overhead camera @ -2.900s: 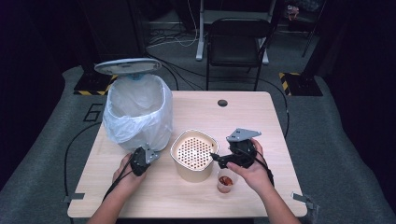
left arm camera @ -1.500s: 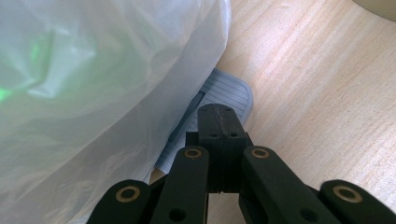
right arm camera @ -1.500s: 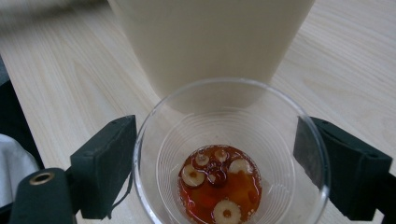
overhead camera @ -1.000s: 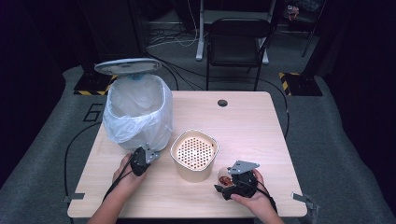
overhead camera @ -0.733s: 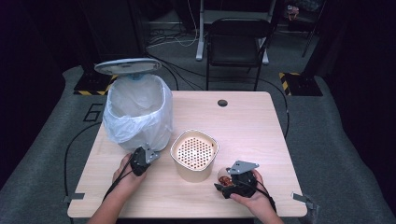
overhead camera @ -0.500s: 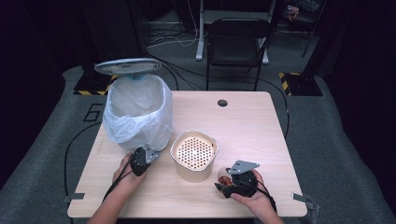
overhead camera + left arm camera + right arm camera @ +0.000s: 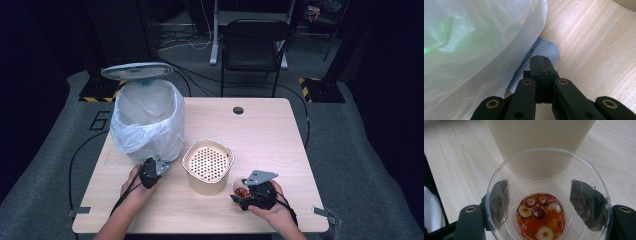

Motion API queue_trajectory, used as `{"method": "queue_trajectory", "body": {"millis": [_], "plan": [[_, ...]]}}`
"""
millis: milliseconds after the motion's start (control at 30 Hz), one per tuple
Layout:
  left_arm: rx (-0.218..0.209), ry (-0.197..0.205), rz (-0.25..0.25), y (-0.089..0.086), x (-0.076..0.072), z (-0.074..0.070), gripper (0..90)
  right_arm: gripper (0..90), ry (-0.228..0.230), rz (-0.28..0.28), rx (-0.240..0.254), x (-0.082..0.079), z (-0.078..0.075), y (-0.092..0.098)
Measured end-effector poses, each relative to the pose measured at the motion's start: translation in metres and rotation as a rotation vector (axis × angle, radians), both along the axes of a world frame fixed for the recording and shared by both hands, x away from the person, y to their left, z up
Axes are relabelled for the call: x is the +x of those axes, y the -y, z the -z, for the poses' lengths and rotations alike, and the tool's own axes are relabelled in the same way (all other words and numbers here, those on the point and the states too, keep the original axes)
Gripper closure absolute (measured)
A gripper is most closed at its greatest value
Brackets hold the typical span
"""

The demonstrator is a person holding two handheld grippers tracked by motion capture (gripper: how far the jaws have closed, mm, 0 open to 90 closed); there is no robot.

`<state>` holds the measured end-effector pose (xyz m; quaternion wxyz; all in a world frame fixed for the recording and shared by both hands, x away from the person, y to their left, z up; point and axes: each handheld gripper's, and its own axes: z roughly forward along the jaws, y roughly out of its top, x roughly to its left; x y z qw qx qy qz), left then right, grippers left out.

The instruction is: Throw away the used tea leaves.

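dark room, grey carpet (image 7: pixel 345 150), black chair (image 7: pixel 252 47) behind wooden table (image 7: pixel 270 135).

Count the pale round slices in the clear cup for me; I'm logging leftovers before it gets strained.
5 slices show in the cup, in the amber liquid: three along the far edge, one left, one nearest the camera. More may be submerged.

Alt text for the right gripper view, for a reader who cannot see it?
A clear plastic cup sits between the right tool's two black jaws, seen from above, with amber liquid and sliced fruit pieces at its bottom. Just behind it stands a cream container on a light wooden table.
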<state>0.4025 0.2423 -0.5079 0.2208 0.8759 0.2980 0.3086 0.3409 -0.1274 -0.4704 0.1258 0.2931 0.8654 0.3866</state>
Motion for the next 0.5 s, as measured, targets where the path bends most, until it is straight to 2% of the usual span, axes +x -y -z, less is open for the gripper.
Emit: {"method": "queue_trajectory", "body": {"millis": [233,500], "plan": [[-0.001,0.006,-0.001,0.0,0.0,0.0,90.0,31.1,0.0,-0.002,0.025,0.004,-0.014,0.005],[-0.006,0.003,-0.003,0.0,0.0,0.0,90.0,31.1,0.044,-0.007,-0.017,0.015,-0.041,0.013]]}}
